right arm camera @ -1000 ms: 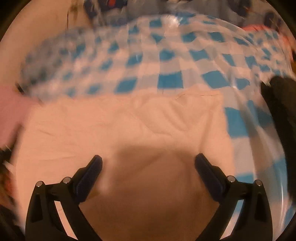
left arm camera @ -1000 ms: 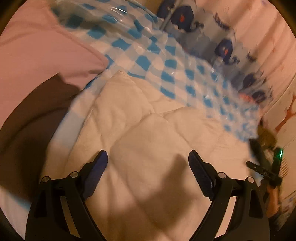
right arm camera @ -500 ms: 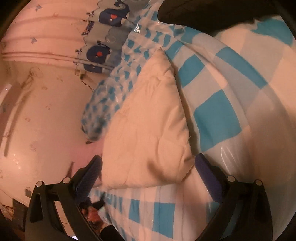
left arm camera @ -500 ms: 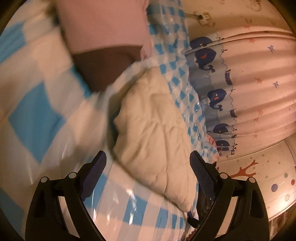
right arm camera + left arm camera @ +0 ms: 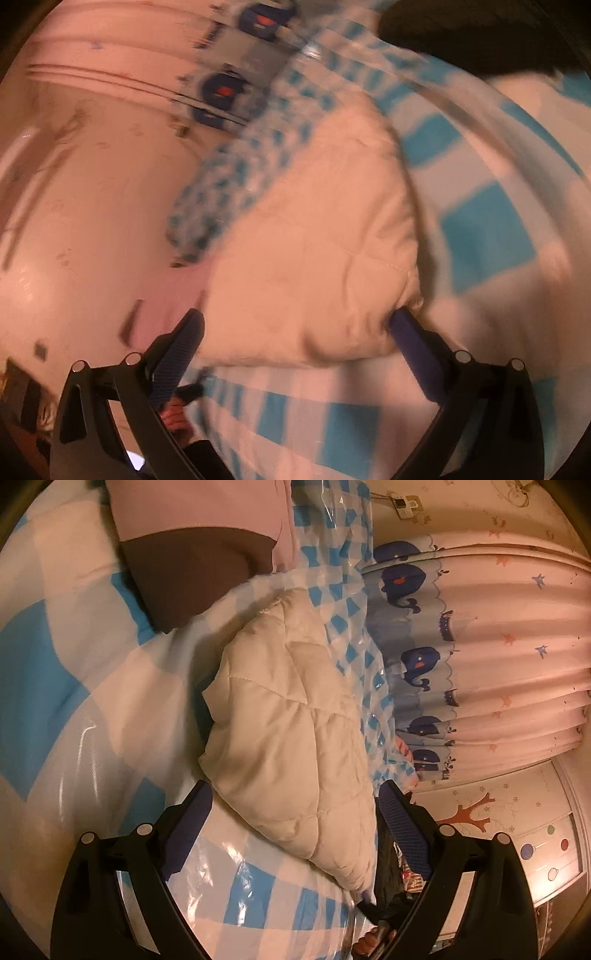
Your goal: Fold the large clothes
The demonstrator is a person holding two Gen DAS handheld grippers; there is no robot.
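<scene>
A cream quilted garment lies folded in a thick bundle on a blue-and-white checked cover. My left gripper is open, its fingers on either side of the bundle's near end. In the right wrist view the same garment fills the middle, blurred by motion. My right gripper is open around its near edge, and the right finger presses against the fabric.
A pink and brown cushion lies at the head of the cover. A whale-print curtain hangs to the right, also in the right wrist view. A dark item lies top right.
Both grippers have pulled back from above the flat garment and turned to its ends. The garment now sits between each pair of open fingers. The right gripper is still moving closer.
</scene>
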